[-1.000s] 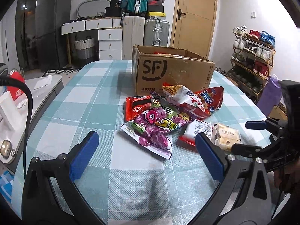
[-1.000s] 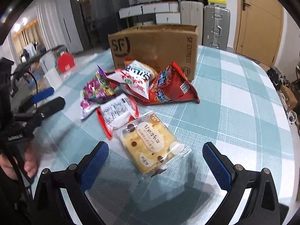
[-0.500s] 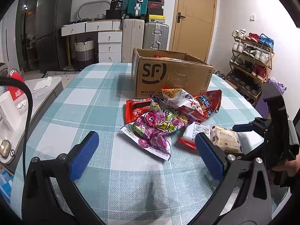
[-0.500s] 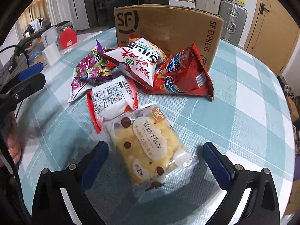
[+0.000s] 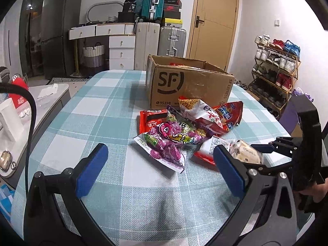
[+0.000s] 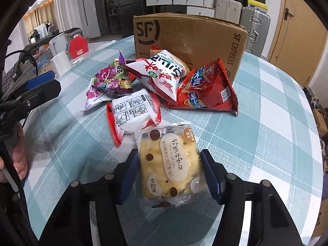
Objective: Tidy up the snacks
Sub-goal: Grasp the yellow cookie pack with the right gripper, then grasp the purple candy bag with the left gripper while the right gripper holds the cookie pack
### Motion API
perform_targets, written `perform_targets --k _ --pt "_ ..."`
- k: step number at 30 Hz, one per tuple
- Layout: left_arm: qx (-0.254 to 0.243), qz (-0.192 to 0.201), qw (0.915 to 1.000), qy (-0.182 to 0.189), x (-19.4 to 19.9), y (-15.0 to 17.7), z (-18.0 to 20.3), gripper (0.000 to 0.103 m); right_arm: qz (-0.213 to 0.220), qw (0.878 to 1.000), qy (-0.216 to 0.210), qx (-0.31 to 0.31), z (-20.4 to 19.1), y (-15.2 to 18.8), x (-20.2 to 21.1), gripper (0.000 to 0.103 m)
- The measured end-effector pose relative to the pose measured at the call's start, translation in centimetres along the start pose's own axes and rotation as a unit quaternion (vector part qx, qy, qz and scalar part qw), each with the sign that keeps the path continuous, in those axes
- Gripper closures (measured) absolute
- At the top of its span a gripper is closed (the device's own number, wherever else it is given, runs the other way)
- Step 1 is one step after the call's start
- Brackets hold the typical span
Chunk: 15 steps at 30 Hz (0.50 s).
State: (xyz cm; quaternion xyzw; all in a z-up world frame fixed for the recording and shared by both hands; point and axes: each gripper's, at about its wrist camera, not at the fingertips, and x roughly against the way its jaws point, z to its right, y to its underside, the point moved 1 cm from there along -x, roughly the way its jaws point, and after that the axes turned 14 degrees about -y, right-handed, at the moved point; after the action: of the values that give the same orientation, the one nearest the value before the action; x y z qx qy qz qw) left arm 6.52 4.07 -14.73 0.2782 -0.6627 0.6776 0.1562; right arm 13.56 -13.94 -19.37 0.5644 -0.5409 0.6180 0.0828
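Observation:
A pile of snack packets lies in front of a brown SF cardboard box (image 5: 190, 86) (image 6: 190, 39) on the checked tablecloth. My right gripper (image 6: 169, 174) is shut on a clear-wrapped yellow cake packet (image 6: 170, 168), its blue pads pressing both sides; the packet also shows in the left wrist view (image 5: 246, 153). Beside it lie a white-and-red packet (image 6: 135, 110), a purple candy bag (image 5: 168, 141) (image 6: 108, 84), a white-red chip bag (image 6: 160, 71) and a red bag (image 6: 207, 90). My left gripper (image 5: 160, 170) is open and empty, near the front of the pile.
The table (image 5: 98, 110) has a rounded edge. A side counter (image 5: 12, 123) with white containers stands to the left. Suitcases (image 5: 172, 41), drawers and a door stand behind the box; a shoe rack (image 5: 274, 71) stands at the right.
My right gripper moved forward around the cake packet and closed on it. My left gripper stayed open and nearly still.

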Motion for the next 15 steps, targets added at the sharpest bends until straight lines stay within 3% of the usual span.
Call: perform_targets --k 15 --pt "0.011 -0.014 0.9998 -0.004 -0.3 0.1 -0.5 0.001 0.082 0.994 -0.003 -0.066 1.5 1.2 3.3 0.043"
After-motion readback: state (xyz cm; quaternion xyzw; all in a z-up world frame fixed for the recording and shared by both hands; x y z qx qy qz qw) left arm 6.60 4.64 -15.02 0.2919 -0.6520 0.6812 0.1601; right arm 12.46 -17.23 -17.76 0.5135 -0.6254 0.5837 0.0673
